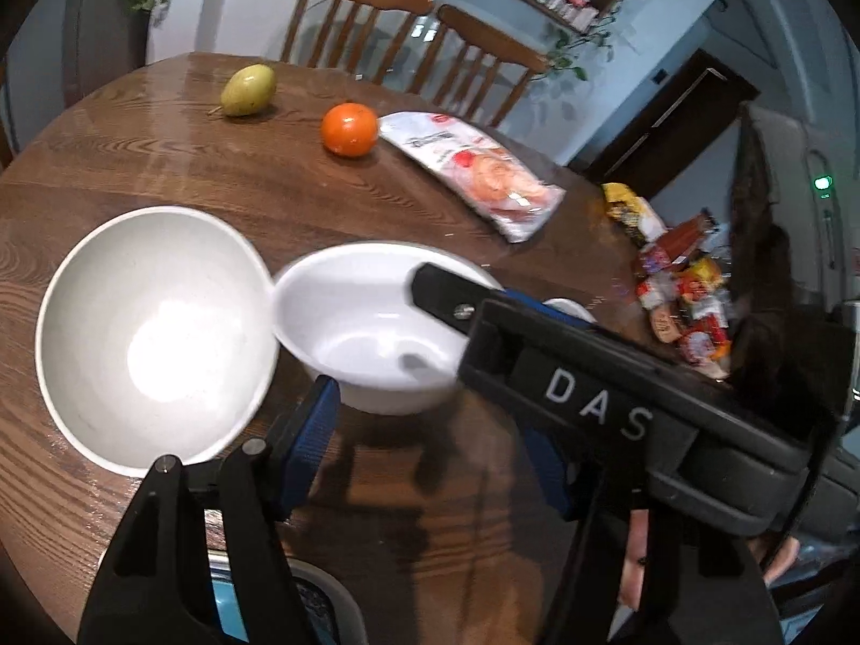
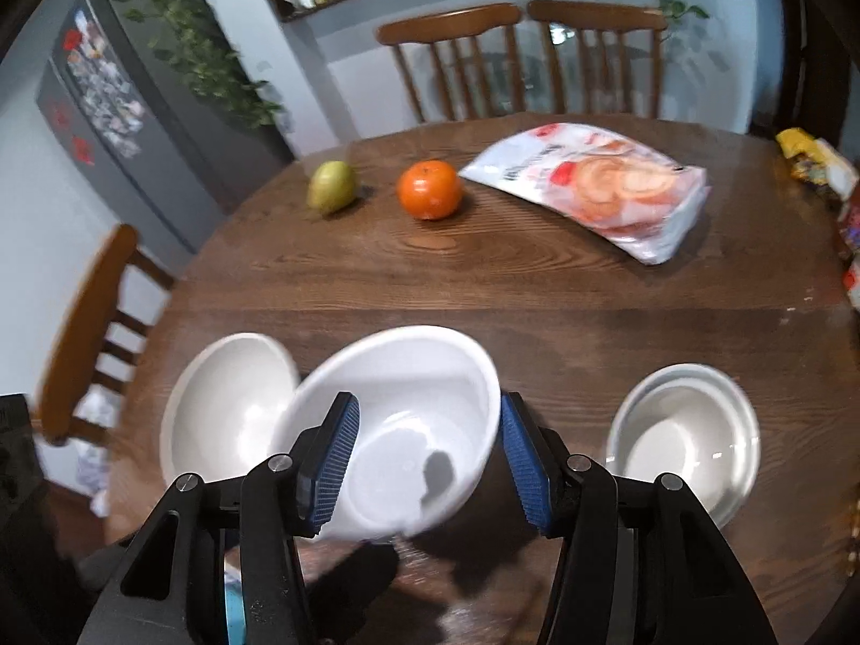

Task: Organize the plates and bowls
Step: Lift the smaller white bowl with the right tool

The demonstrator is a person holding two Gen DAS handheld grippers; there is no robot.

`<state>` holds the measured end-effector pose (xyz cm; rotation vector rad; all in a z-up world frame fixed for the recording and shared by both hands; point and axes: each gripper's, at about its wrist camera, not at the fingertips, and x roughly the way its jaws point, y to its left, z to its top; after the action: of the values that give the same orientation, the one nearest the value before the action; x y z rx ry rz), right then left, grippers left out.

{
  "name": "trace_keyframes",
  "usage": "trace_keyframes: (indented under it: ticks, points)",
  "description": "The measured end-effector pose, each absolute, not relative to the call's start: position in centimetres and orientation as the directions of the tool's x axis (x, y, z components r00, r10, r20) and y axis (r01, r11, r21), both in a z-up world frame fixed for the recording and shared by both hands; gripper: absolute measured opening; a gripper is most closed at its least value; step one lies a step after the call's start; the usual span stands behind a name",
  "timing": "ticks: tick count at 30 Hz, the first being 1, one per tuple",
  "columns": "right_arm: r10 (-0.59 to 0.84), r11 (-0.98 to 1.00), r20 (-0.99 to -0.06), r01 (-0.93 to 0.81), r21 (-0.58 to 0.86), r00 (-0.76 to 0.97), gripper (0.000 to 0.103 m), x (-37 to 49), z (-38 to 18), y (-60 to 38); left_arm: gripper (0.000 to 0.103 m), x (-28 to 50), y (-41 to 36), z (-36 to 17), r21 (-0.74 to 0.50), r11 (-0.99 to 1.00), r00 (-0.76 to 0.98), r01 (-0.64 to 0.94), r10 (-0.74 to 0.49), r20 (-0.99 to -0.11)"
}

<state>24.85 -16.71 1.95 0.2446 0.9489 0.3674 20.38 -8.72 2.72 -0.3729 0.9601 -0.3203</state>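
The right gripper point(image 2: 430, 403) is clamped on a glossy white round bowl point(image 2: 408, 376). One blue ribbed pad sits inside the bowl and the other lies against the outside of its right wall. The jaws stand partly apart because the curved wall fills the gap. The bowl hangs tilted straight ahead of this gripper's fingertips, with a dark shadow on the brown wooden round table point(image 2: 484, 290) beneath it, so I judge it is off the surface.

The left gripper point(image 1: 430, 446) has its jaws apart with nothing between them. The held bowl is just beyond its tips, and a larger matt off-white bowl point(image 1: 150, 338) sits to its left, with its rim meeting the held bowl's rim. To the right of the right gripper, a nested stack of white bowls point(image 2: 682, 430) rests on the table.

The held bowl looks stiff, thin-walled and fairly light. I cannot tell whether it is plastic or ceramic. Its glaze-smooth surface is likely to be slippery, and a grip on one side lets it droop and pivot between the pads. The best hold is on the wall just under the rim, with the pads pushed well down. If it is ceramic, knocking it against the neighbouring rim could chip it.
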Motion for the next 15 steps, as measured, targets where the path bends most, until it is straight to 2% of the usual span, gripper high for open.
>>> trace_keyframes:
  ticks: [5, 9, 15]
  points:
    - [0.403, 0.915, -0.735, -0.212, 0.344, 0.546, 0.057, 24.3, 2.5, -16.5, 0.064, 20.0, -8.8, 3.2, -0.421, 0.899, 0.538, 0.121, -0.416, -0.733]
    - [0.357, 0.934, -0.772, -0.173, 0.314, 0.525, 0.057, 24.7, 1.8, -16.4, 0.066, 20.2, -8.5, 3.0, -0.411, 0.906, 0.525, 0.103, -0.401, -0.751]
    - [0.365, 0.929, -0.760, -0.161, 0.333, 0.537, 0.057, 25.6, 1.4, -17.0, 0.069, 21.2, -7.5, 2.0, -0.437, 0.898, 0.525, 0.050, -0.396, -0.754]
